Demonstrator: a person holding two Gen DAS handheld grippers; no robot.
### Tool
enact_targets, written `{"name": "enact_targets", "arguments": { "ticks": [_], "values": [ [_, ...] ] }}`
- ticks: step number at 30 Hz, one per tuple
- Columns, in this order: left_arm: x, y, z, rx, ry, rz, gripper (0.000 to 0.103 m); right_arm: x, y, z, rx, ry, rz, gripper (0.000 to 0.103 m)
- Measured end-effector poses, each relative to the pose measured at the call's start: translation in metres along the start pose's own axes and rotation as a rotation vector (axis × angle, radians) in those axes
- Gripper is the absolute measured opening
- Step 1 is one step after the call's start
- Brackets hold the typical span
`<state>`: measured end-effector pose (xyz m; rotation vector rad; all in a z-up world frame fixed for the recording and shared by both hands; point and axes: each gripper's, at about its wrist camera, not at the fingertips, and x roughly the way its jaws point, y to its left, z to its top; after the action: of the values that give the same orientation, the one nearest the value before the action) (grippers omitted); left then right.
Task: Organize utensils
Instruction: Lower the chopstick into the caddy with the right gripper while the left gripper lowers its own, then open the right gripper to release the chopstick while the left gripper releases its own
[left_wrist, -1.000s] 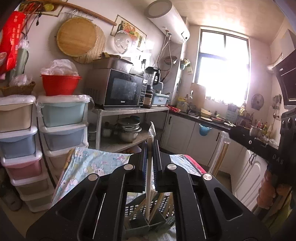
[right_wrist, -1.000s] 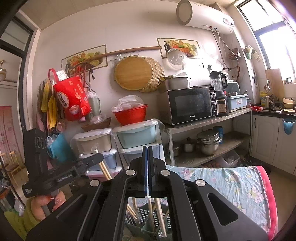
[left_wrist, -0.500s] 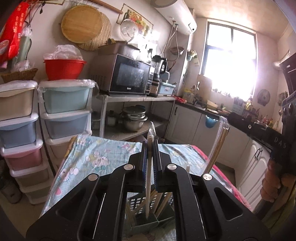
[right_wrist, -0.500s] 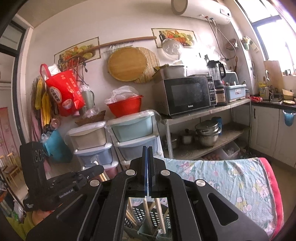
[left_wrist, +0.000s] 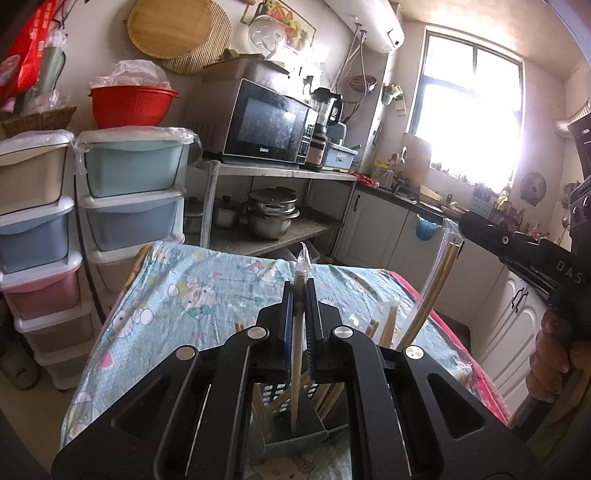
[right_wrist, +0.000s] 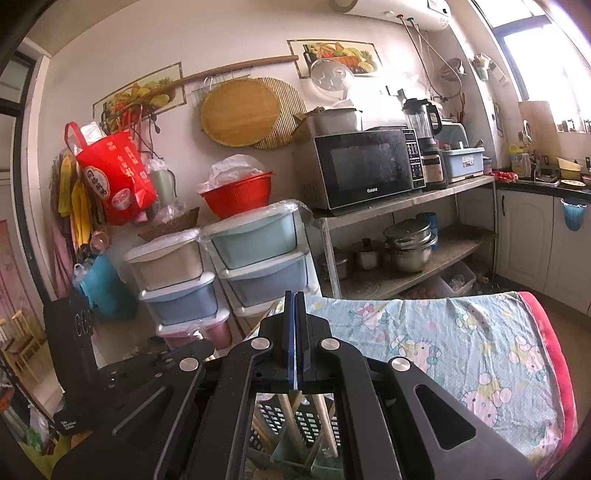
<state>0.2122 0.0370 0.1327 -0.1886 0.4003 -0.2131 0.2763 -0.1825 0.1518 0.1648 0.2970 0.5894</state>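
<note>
My left gripper (left_wrist: 300, 291) is shut on a plastic-wrapped wooden chopstick (left_wrist: 296, 354) that stands upright, its lower end inside the grey slotted utensil holder (left_wrist: 295, 435) below the jaws. Several chopsticks lean in that holder. My right gripper (right_wrist: 295, 306) is shut on the thin clear wrapper of a chopstick pair; in the left wrist view that pair (left_wrist: 432, 291) hangs from the right gripper body (left_wrist: 517, 251), lower end in the holder. The holder (right_wrist: 295, 424) also shows under the right gripper.
The table wears a blue cartoon-print cloth (left_wrist: 192, 295) with a red edge (right_wrist: 554, 362). Stacked plastic drawers (left_wrist: 129, 199) and a metal shelf with microwave (left_wrist: 269, 125) and pots (left_wrist: 273, 218) stand behind it. White cabinets (left_wrist: 376, 229) line the right side.
Both grippers have come lower and tilted down toward the table. The held chopsticks now reach deeper into the holder. Both stay shut.
</note>
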Motion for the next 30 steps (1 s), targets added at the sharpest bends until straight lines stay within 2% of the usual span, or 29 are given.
{"name": "enact_targets", "arguments": {
  "ticks": [13, 14, 16, 17, 20, 23, 30],
  "values": [
    [0.008, 0.008, -0.011, -0.017, 0.042, 0.0, 0.004, 0.011, -0.006, -0.017, 0.053, 0.059, 0.015, 0.002],
    [0.008, 0.008, -0.012, -0.019, 0.044, 0.002, 0.008, 0.01, -0.007, -0.018, 0.059, 0.062, 0.016, 0.002],
    [0.008, 0.009, -0.013, -0.02, 0.047, 0.003, 0.019, 0.01, -0.009, -0.02, 0.064, 0.067, 0.016, 0.016],
    [0.007, 0.009, -0.014, -0.021, 0.047, 0.004, 0.024, 0.009, -0.01, -0.021, 0.064, 0.069, 0.015, 0.018],
    [0.005, 0.009, -0.017, -0.023, 0.047, 0.008, 0.028, 0.006, -0.011, -0.026, 0.064, 0.077, 0.01, 0.019],
    [0.001, 0.009, -0.019, -0.026, 0.048, 0.012, 0.038, 0.004, -0.012, -0.031, 0.066, 0.088, 0.007, 0.022],
    [-0.005, 0.011, -0.023, -0.032, 0.05, 0.022, 0.054, -0.001, -0.014, -0.042, 0.064, 0.108, -0.001, 0.025]
  ]
}}
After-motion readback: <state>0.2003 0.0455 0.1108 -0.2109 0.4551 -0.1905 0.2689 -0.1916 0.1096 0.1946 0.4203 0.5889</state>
